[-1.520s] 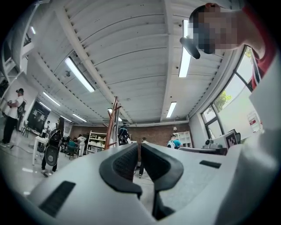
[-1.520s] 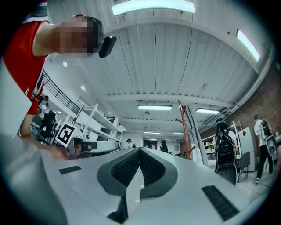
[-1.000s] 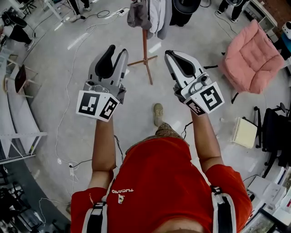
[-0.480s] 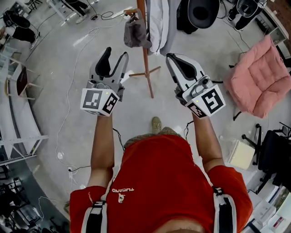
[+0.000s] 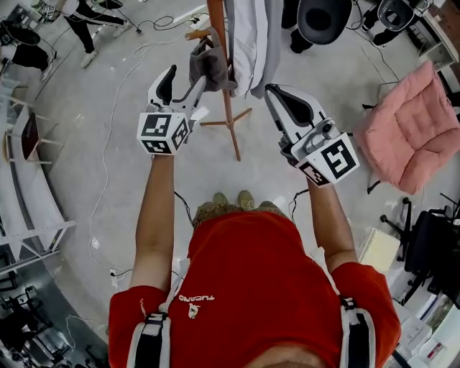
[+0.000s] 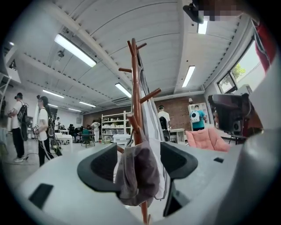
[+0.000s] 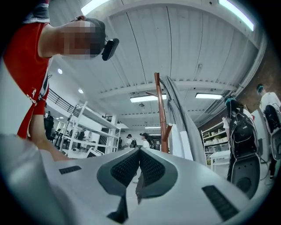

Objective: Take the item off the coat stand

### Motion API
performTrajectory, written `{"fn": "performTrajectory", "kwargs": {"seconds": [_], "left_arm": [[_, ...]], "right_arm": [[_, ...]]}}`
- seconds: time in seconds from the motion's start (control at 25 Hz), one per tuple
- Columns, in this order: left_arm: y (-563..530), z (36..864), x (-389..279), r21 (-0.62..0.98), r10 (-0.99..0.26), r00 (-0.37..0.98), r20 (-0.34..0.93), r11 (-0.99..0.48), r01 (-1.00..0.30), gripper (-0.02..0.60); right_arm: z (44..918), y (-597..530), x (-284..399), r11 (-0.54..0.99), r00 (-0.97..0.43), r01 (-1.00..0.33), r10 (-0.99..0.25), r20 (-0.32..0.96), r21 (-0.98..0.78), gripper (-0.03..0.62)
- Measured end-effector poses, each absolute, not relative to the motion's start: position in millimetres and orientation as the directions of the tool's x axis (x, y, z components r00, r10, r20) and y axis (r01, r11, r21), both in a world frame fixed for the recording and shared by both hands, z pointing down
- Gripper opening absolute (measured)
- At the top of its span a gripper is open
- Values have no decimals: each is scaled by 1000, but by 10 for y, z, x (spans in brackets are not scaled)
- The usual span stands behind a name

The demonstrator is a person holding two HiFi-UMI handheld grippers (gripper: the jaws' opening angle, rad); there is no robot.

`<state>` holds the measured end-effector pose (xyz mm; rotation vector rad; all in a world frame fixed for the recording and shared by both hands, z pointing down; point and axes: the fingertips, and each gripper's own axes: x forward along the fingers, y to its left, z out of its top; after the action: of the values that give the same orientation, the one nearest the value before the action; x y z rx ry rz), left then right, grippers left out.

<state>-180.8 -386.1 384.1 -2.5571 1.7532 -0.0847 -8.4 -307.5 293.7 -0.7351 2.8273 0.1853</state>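
Observation:
A grey cap [image 5: 208,65] hangs on a peg of the wooden coat stand [image 5: 227,93]. My left gripper [image 5: 185,77] is raised to it and its jaws are opening. In the left gripper view the cap [image 6: 138,173] hangs between the two dark pads [image 6: 103,169], which do not press on it. My right gripper [image 5: 273,90] is held up just right of the pole, shut, with nothing in it. In the right gripper view the stand [image 7: 160,110] rises straight ahead behind the closed jaws [image 7: 139,169].
A light grey garment [image 5: 248,43] hangs on the stand beside the cap, with a black hat [image 5: 323,18] behind it. A pink cushioned chair [image 5: 406,129] stands at the right. Cables run across the floor [image 5: 108,144] at the left, and people stand far off.
The left gripper has risen toward the stand, its jaws spreading, and now has the cap between them. The stand has come closer in the head view. The right gripper has stayed shut.

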Motion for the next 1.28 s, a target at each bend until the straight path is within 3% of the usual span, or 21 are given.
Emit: {"fn": "performTrajectory", "kwargs": {"seconds": [0.44,0.48,0.52,0.56,0.64,1.28], "left_arm": [[-4616,4402,-1881,-59,-910,395,127,-404,-913,296],[-4645,4397,-1880,-56,-910,395,125,-404,-913,257],[-4670,4391,-1886,-55,-913,389,125,-398,-916,151],[-4690,4385,-1892,-52,-916,380,127,-389,-920,85],[-4710,4363,-1891,-42,-921,367,133,-375,-926,29],[-4214,3723,-2172,-10,-961,276,34,-276,-961,18]], "right_arm": [[2964,-3322,-60,789,-786,-608,-583,-203,91,25],[2965,-3322,-57,783,-782,-616,-591,-199,92,25],[2965,-3323,-52,777,-777,-622,-598,-197,93,25],[2962,-3322,-46,773,-773,-628,-604,-195,93,25],[2949,-3317,-29,765,-765,-638,-614,-193,93,25],[2925,-3169,-180,800,-790,-597,-572,-222,60,25]]}}
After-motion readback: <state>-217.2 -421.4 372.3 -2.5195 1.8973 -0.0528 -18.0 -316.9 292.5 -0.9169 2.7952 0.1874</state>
